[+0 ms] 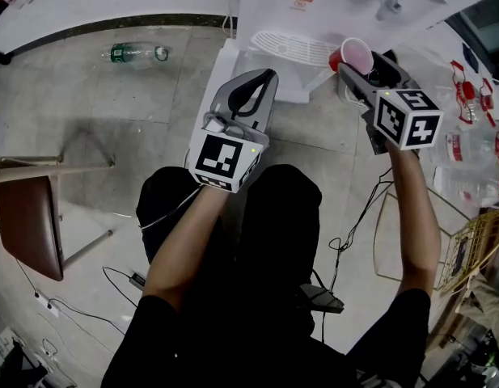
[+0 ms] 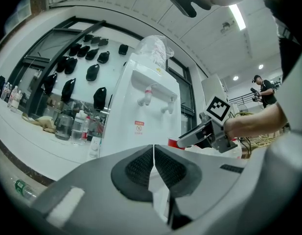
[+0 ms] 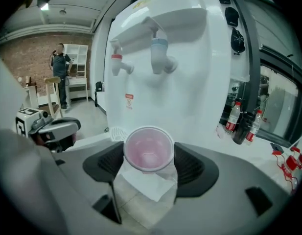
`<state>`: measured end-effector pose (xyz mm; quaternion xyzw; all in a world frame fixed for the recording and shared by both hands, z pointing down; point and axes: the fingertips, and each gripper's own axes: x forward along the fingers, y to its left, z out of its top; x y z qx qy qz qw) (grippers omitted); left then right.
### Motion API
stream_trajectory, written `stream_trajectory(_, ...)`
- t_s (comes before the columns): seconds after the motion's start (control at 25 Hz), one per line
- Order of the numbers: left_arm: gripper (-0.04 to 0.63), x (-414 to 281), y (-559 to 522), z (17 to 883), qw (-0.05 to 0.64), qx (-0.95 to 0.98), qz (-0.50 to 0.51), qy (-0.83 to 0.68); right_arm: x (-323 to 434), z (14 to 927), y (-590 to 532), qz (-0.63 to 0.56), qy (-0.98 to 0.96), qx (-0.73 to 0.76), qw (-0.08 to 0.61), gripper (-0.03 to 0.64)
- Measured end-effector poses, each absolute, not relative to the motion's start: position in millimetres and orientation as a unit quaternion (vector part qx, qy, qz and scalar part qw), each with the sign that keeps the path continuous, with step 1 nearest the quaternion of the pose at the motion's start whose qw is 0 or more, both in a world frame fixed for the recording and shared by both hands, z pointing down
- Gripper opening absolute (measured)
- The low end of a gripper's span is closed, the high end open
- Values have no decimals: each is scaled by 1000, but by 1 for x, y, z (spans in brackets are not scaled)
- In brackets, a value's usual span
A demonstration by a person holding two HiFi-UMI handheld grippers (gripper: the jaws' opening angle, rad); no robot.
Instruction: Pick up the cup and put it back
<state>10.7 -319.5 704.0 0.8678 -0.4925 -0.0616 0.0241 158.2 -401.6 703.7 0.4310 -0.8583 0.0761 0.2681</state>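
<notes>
One cup, two claws, one dispenser with two taps, one chair.

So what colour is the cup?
The cup is red outside and pale pink inside, clearest in the head view.

You stand in a workshop-like lab room: concrete floor strewn with cables, brick wall, white water dispenser.

A: How much of the cup shows from the head view?
B: Only its mouth; the right gripper covers the rest.
A: And the water dispenser?
B: Its top runs off the upper edge. The red label on it is too small to read.
A: The chair?
B: Its frame is cut by the left edge.
</notes>
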Motion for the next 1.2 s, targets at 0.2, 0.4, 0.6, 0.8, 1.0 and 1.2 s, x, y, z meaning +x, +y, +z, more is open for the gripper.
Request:
stream_trajectory(0.2,12,11,-317,704,23,869,-62,-490,158,707,-413,88,-856,435,265,310)
stream_trajectory(0.4,12,10,-319,705,24,868,-61,-492,153,706,-422,86,-857,435,263,310)
stream_trajectory(0.6,12,9,-321,704,26,868,-63,-492,151,707,-426,87,-857,439,256,310)
stream_trajectory(0.8,12,11,-320,703,25,868,-65,-491,150,708,-429,88,-858,442,247,310)
stream_trajectory(1.0,12,12,-319,704,25,869,-64,-490,150,708,-430,86,-859,440,246,314)
stream_trajectory(1.2,12,13,-318,704,25,870,-65,-489,149,707,-430,81,-859,441,245,322)
